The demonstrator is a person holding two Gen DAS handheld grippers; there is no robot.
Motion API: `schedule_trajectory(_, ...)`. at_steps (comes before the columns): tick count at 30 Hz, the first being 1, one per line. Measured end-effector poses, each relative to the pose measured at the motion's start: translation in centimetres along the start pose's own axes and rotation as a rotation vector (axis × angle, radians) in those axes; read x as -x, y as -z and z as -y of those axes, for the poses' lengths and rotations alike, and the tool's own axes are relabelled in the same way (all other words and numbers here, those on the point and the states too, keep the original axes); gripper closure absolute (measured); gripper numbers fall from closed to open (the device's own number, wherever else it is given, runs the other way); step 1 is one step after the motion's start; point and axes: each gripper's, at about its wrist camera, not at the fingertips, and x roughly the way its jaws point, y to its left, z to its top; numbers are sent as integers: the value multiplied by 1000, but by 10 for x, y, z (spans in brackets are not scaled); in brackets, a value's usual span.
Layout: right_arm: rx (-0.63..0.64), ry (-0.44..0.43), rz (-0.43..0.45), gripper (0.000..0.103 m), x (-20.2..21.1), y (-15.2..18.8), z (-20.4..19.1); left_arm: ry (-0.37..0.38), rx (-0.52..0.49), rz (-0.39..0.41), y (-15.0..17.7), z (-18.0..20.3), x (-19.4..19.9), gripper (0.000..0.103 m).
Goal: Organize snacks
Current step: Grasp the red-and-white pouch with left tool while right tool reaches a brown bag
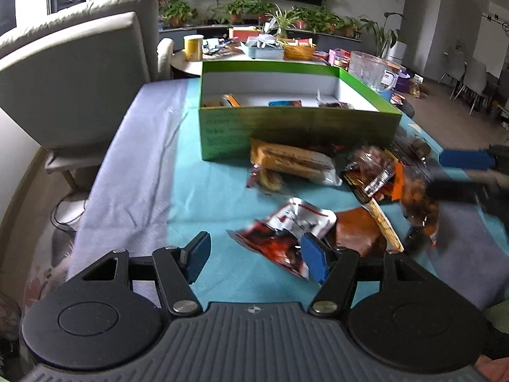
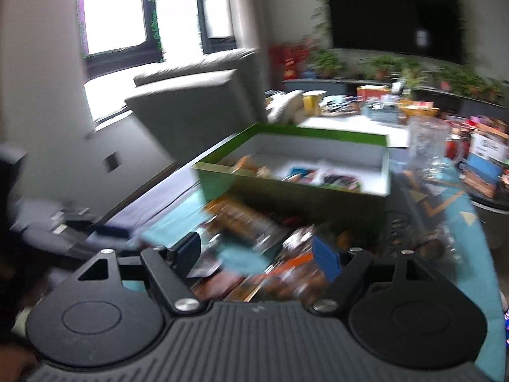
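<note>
A green box point(image 1: 296, 127) with a white inside stands on a teal cloth point(image 1: 203, 191) and holds a few snack packets. In front of it lies a loose heap of snacks: a tan packet point(image 1: 292, 160), a dark brown and orange packet point(image 1: 375, 172), and a red and white packet point(image 1: 286, 229). My left gripper point(image 1: 256, 256) hangs open just above the red and white packet, with nothing between its fingers. In the blurred right wrist view, my right gripper point(image 2: 259, 254) is open over the heap, in front of the green box point(image 2: 296, 191). The right gripper's blue pad point(image 1: 463, 158) shows at the far right of the left wrist view.
A grey armchair point(image 1: 73, 73) stands left of the table. Behind the box are a cluttered table, a glass jug point(image 1: 367, 70), a yellow can point(image 1: 193, 46), a woven basket point(image 1: 299, 51) and potted plants under a dark screen. A lilac cloth point(image 1: 127, 184) covers the table's left side.
</note>
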Motion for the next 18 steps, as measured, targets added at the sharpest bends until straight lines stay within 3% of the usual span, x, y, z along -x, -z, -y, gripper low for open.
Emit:
schedule_trajectory(4, 107, -78, -56, 57, -4, 10, -18, -9, 23, -26, 4, 1, -8, 43)
schedule_trajectory(9, 99, -75, -135, 57, -22, 15, -24, 5, 128, -51, 4, -9, -13, 44)
schedule_trajectory(11, 91, -45, -153, 57, -29, 17, -24, 45, 182, -56, 3, -14, -17, 52)
schedule_trajectory(13, 79, -22, -162, 57, -33, 20, -23, 62, 217, -66, 1, -18, -21, 82)
schedule_trajectory(15, 63, -15, -167, 57, -36, 21, -23, 69, 226, -67, 0, -19, -23, 96)
schedule_trajectory(18, 36, -10, -169, 57, -40, 22, -22, 72, 202, -5, -3, -16, -15, 101)
